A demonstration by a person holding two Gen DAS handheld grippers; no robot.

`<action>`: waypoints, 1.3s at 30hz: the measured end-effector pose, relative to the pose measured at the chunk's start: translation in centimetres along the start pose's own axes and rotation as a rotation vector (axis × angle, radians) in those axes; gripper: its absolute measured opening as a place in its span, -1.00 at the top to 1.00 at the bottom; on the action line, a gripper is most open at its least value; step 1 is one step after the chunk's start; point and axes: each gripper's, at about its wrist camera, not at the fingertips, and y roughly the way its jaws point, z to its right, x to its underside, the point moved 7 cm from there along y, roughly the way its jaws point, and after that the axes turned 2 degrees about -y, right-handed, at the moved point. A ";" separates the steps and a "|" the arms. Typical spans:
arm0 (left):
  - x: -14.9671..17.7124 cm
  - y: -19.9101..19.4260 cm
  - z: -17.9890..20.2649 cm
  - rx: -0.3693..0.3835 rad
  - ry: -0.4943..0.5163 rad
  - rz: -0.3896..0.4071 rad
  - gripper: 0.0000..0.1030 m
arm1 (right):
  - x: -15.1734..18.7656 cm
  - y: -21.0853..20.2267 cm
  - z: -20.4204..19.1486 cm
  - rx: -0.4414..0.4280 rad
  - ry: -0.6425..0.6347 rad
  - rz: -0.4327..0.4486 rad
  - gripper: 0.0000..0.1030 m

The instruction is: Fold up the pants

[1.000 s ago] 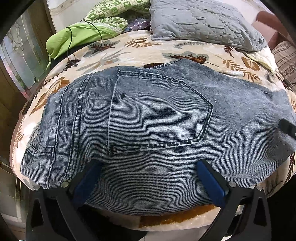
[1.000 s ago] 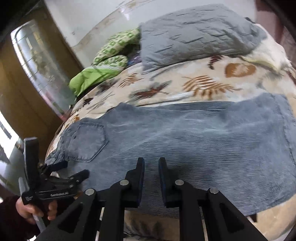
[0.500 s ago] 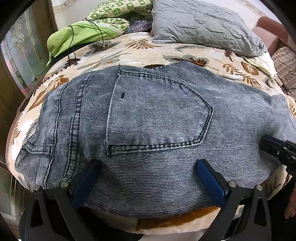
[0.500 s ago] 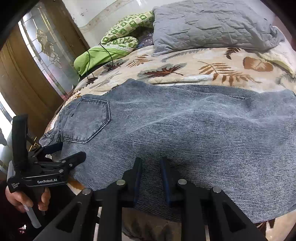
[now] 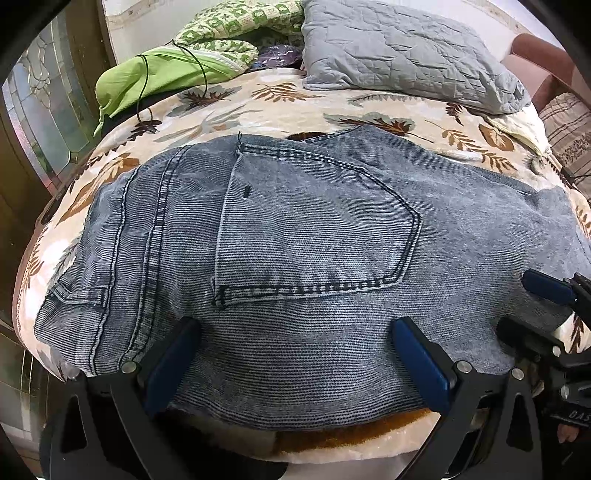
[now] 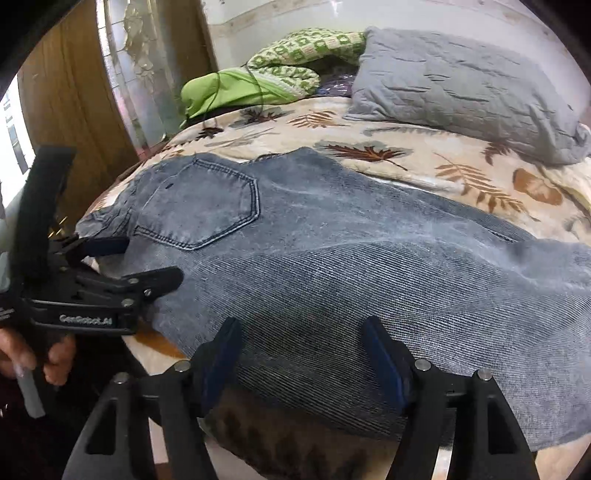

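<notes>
On the leaf-print bedspread, folded blue jeans lie flat.
Left gripper jaws spread over the near denim edge; right gripper jaws opening, denim between them, unpinched.

Jeans: faded blue-grey denim. Bedspread: cream, brown leaf print. Pillow: grey quilted; blanket: green-white checked.
</notes>
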 end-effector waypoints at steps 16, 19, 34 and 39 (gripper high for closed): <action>-3.0 -1.0 -9.7 -0.168 -0.307 -0.049 -1.00 | -0.1 -2.8 8.3 0.331 0.210 0.046 -0.32; -1.8 0.1 -9.6 -0.179 -0.311 -0.101 -1.00 | 0.8 -2.2 8.1 0.355 0.155 0.005 -0.32; -4.2 -4.7 -3.0 -0.117 -0.096 0.024 -1.00 | 0.8 -10.0 10.7 0.327 0.290 0.212 -0.33; -6.0 -8.6 3.1 -0.025 0.049 0.130 -1.00 | 0.6 -12.8 11.6 0.423 0.292 0.218 -0.33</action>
